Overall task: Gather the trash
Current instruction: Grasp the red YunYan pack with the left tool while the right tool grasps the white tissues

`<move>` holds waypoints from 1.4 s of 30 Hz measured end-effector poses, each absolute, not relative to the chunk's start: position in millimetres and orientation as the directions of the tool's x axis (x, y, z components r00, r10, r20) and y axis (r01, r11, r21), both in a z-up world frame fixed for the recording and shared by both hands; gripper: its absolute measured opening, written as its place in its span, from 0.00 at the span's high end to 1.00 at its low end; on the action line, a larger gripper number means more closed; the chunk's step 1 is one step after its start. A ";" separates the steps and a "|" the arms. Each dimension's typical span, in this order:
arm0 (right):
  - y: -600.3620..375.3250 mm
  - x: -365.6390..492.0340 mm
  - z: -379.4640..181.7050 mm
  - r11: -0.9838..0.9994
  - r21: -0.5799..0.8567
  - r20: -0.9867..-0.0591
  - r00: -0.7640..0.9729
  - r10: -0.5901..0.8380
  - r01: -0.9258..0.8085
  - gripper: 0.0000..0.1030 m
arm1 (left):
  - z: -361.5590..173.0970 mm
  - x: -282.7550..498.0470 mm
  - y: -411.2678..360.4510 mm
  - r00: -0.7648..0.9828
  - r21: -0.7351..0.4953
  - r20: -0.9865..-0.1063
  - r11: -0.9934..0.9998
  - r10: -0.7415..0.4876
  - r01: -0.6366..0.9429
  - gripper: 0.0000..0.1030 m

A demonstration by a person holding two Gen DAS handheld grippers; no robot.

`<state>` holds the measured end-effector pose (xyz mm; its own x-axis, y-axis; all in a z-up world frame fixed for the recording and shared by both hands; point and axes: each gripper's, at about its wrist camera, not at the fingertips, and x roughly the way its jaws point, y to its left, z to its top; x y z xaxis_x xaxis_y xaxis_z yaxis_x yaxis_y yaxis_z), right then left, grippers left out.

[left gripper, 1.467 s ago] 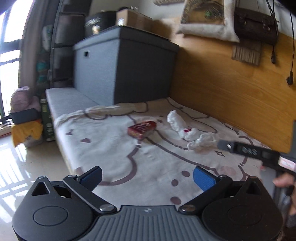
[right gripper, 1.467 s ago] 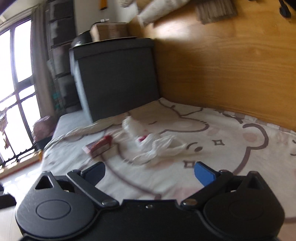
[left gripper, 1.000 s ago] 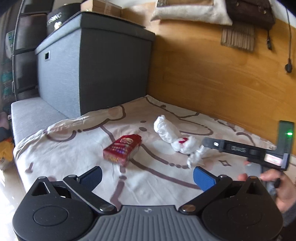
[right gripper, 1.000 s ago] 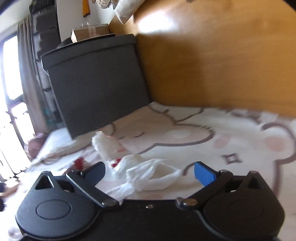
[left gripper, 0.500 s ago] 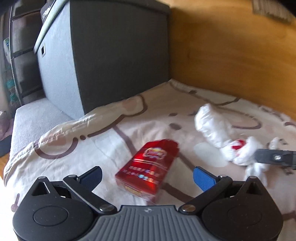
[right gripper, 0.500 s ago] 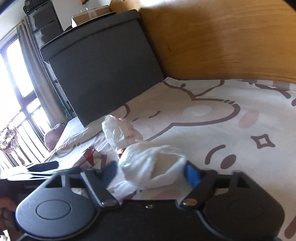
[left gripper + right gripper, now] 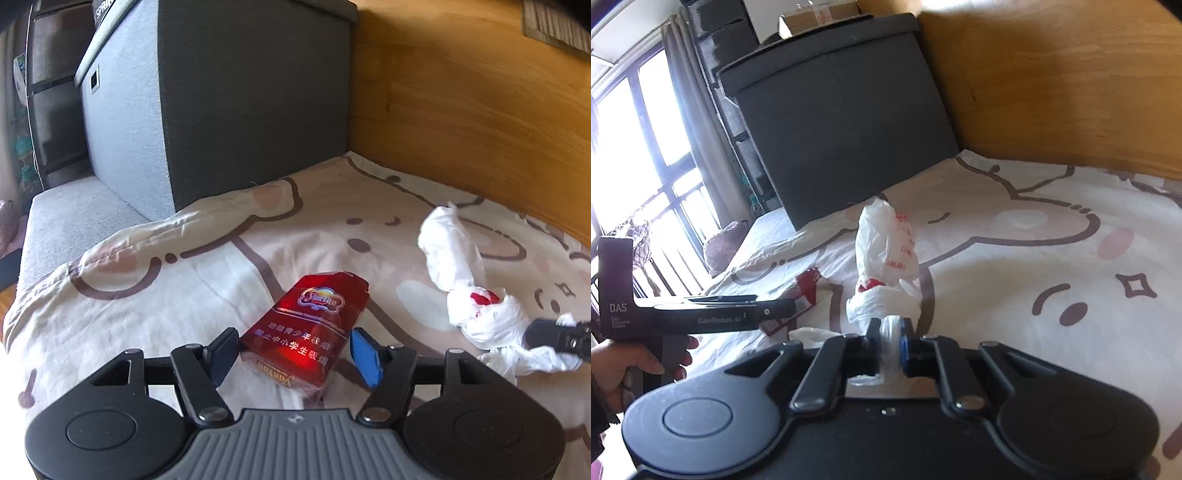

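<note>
Home bedroom, cartoon-print bedsheet [image 7: 207,295], wooden headboard [image 7: 461,110], curtained window [image 7: 646,129]

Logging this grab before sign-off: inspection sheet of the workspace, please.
Surface: bed sheet with cartoon print, rumpled at the far edge.
Job's things: red cigarette pack and knotted white plastic bag, both lying on the sheet.
Clutter: nothing seen.
Grippers: left gripper has just been closing, pack between its fingers, right pad not touching yet; right gripper pinched shut on the bag's twisted end.
Cables: nothing seen.
Surroundings: grey storage box, wooden wall panel, window.
</note>
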<state>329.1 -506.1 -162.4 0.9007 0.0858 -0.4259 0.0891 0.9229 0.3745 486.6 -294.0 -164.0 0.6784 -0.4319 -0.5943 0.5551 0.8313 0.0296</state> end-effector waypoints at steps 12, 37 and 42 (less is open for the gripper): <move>-480.8 283.2 -159.2 0.926 0.361 -0.435 0.899 0.060 0.113 0.91 | -161.4 398.1 -263.2 0.649 -0.007 -0.639 0.847 -0.413 0.532 0.43; -491.8 224.0 -149.8 0.959 0.281 -0.392 0.917 0.075 0.042 0.32 | -147.8 333.3 -284.8 0.492 0.139 -0.721 0.594 -0.487 0.792 0.27; -479.4 238.4 -160.2 0.969 0.244 -0.467 0.873 0.138 -0.023 0.32 | -158.5 335.8 -294.1 0.466 0.134 -0.759 0.591 -0.455 0.795 0.30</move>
